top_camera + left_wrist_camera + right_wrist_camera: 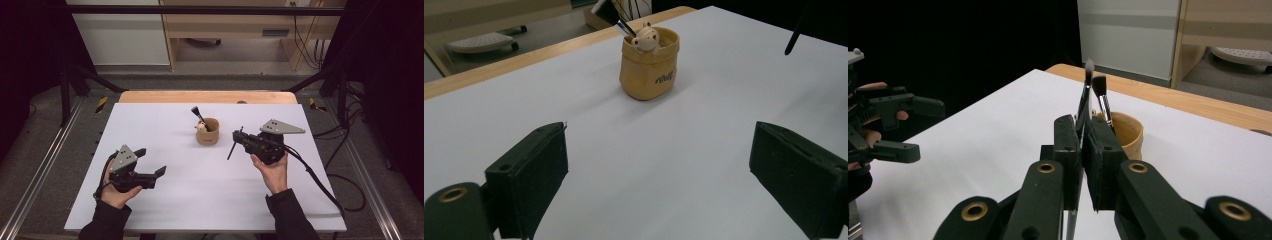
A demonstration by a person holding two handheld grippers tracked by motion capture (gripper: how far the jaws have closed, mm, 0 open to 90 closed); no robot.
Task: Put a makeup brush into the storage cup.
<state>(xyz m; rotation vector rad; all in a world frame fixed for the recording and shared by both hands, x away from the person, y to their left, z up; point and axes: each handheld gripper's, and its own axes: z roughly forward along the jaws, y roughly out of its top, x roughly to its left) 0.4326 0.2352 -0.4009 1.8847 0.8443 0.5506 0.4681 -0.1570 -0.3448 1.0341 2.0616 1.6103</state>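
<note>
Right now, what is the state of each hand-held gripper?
Left hand-held gripper: open, holding nothing.
Right hand-held gripper: closed on a thin brush.

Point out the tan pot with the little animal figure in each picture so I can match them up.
High view: the tan pot stands at the middle of the table, between the two grippers.
Left gripper view: upper middle, beyond the open jaws.
Right gripper view: right of centre, partly hidden behind the shut jaws.
Shared landmark: the black-handled brush leaning in the pot, seen in all three views.
</note>
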